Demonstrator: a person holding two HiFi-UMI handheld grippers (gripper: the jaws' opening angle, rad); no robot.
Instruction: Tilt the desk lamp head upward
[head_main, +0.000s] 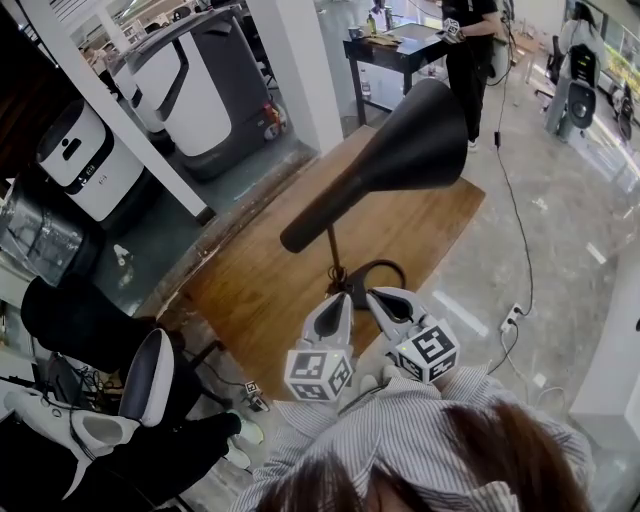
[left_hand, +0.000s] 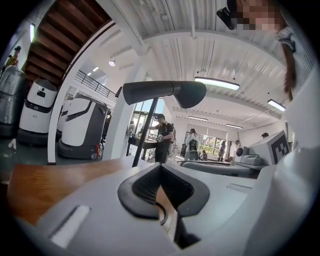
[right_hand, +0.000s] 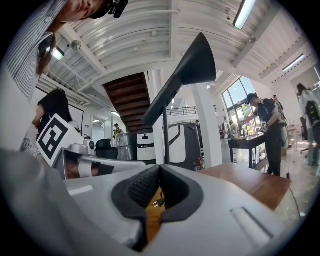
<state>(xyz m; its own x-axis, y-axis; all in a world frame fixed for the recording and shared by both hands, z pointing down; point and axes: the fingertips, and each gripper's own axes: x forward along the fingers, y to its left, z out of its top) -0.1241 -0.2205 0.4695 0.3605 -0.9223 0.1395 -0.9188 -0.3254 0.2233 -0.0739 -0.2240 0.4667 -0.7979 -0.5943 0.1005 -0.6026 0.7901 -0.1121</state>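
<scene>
The left gripper (head_main: 336, 300) and right gripper (head_main: 382, 297) are held low, side by side, each with its jaws together on nothing. Both tips point at the one desk lamp (head_main: 400, 160) standing just beyond them on the wooden counter (head_main: 250, 290), its head slanting upward.

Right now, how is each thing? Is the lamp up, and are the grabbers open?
lamp head: tilted, wide end higher, nothing touching it
left gripper: shut, empty
right gripper: shut, empty
plug: lying loose on the table, not plugged in
</scene>
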